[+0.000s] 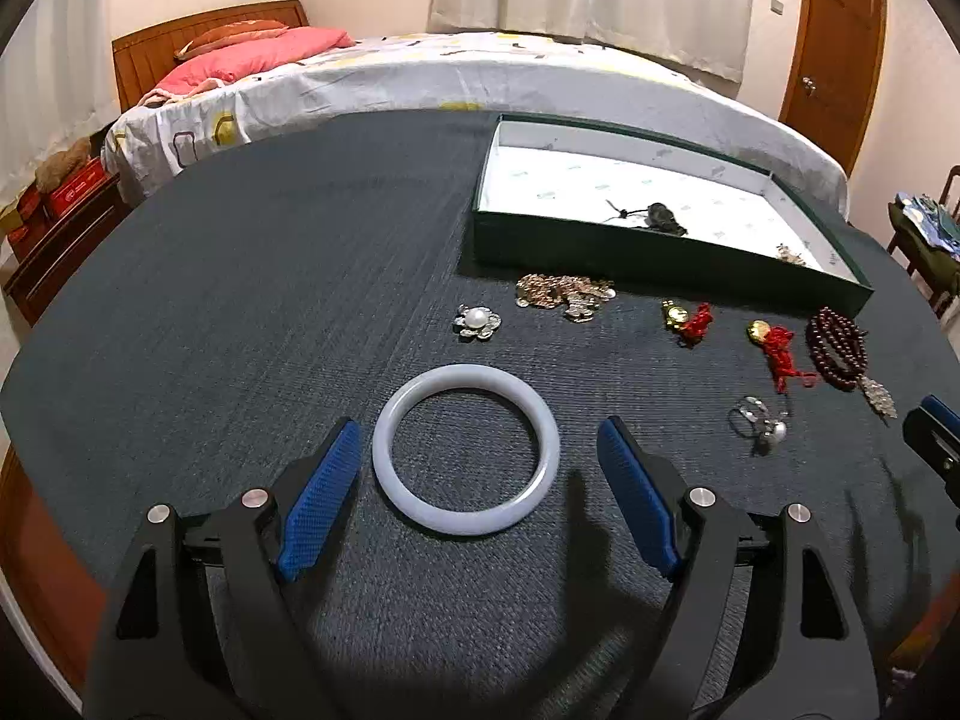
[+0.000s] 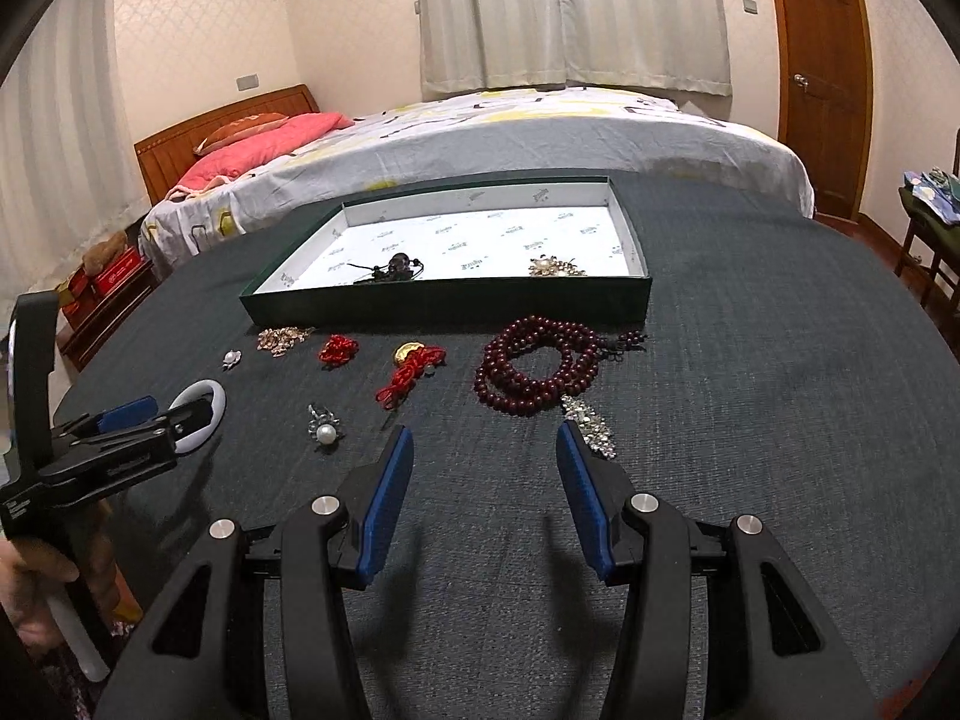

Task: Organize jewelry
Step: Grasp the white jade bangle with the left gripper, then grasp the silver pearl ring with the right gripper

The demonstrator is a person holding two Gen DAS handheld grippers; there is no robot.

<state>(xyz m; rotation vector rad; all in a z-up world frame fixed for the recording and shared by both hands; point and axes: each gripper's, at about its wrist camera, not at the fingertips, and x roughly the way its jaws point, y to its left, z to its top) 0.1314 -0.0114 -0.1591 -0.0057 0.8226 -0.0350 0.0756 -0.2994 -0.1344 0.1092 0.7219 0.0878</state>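
Note:
A white bangle (image 1: 381,450) lies flat on the dark cloth, between the blue pads of my left gripper (image 1: 480,423). The jaws stand open and wider than the ring, and neither pad touches it. My right gripper (image 2: 485,427) is open over bare cloth with nothing between its fingers. Just beyond its right fingertip lies a silver crystal brooch (image 2: 591,423), attached to a string of dark red beads (image 2: 534,366). Behind stands the green tray (image 2: 450,300), holding a dark pendant (image 2: 393,267) and a gold pearl brooch (image 2: 555,267).
Loose on the cloth before the tray lie a pearl flower brooch (image 1: 477,321), a heap of gold chain (image 1: 564,294), two red-tasselled gold charms (image 1: 687,318) (image 1: 774,348) and a silver pearl piece (image 2: 326,429). A bed (image 2: 540,132) stands behind the table, and a hand (image 2: 36,588) holds the left gripper's handle.

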